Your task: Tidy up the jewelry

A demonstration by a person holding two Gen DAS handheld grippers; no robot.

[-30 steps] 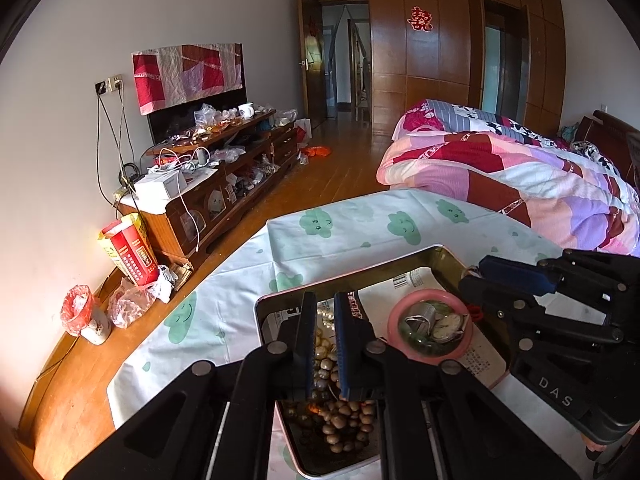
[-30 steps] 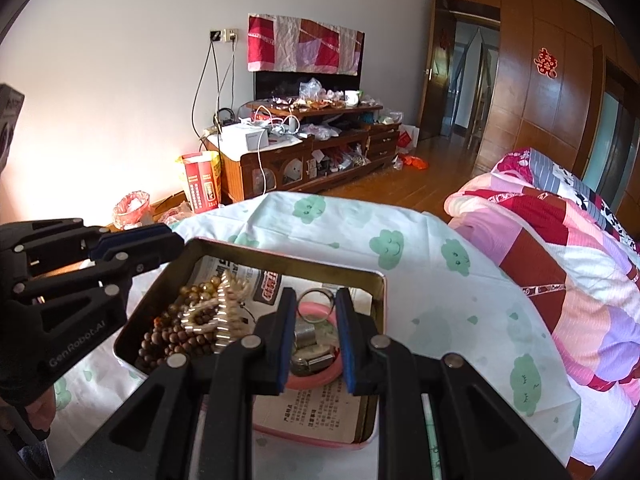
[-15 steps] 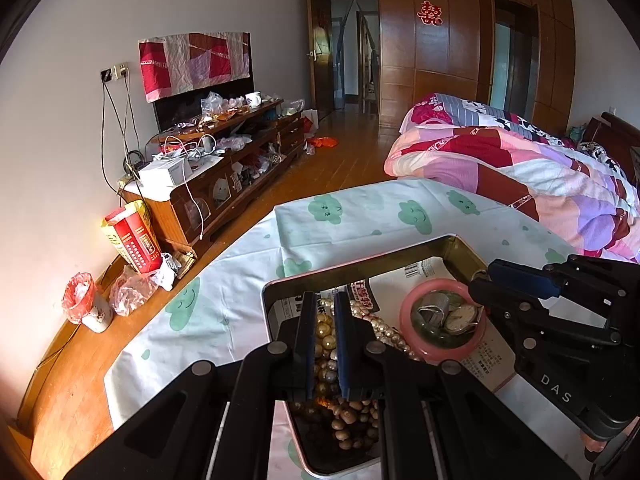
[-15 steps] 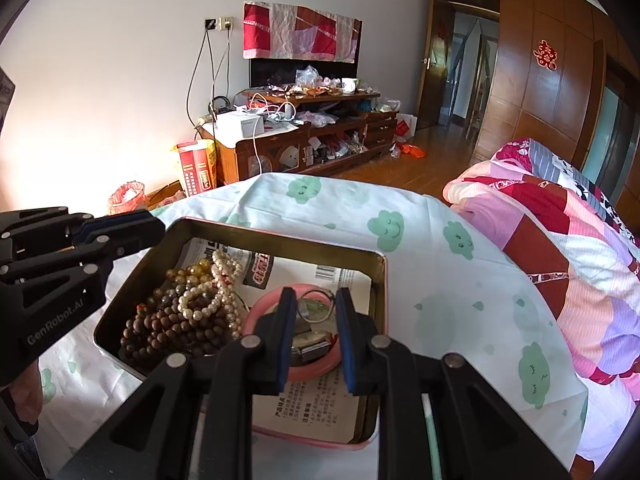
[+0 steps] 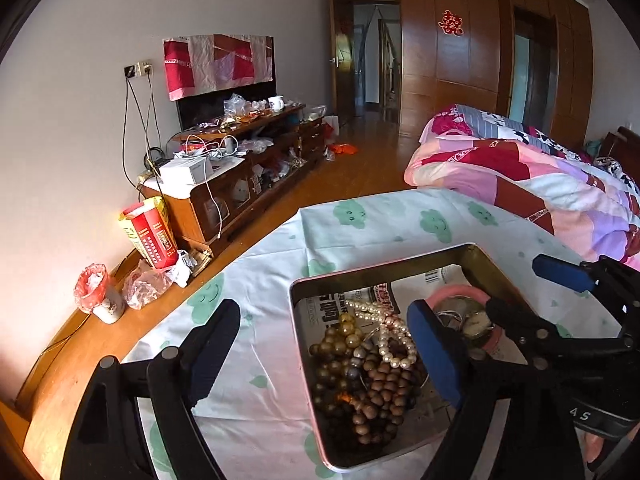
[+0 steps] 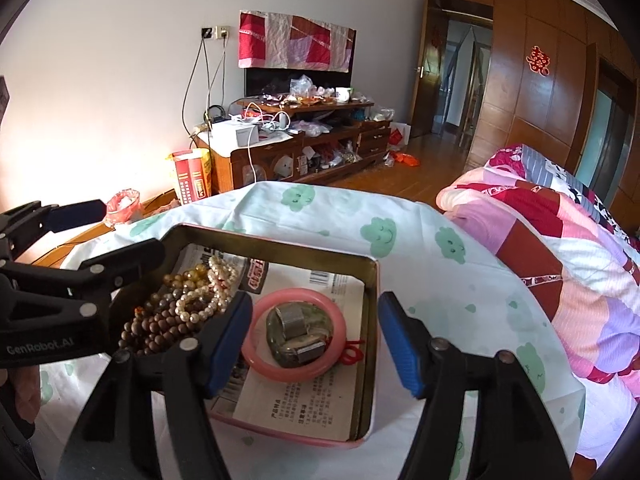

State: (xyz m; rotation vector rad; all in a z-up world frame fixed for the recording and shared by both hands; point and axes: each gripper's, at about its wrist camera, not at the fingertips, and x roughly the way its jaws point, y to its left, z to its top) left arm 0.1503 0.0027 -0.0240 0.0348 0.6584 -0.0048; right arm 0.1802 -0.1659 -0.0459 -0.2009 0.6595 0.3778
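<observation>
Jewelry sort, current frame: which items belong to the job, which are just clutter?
Job:
- shallow metal tin lined with newspaper
- white pearl strand
- brown wooden bead strings
- pink round bangle ringing small metal pieces
- left tool and right tool, jaws opening, nothing gripped

Clutter:
- red and yellow carton
- wooden TV cabinet
- pink patchwork quilt
- pink-lined bin

tin: bead strands left | pink bangle right
</observation>
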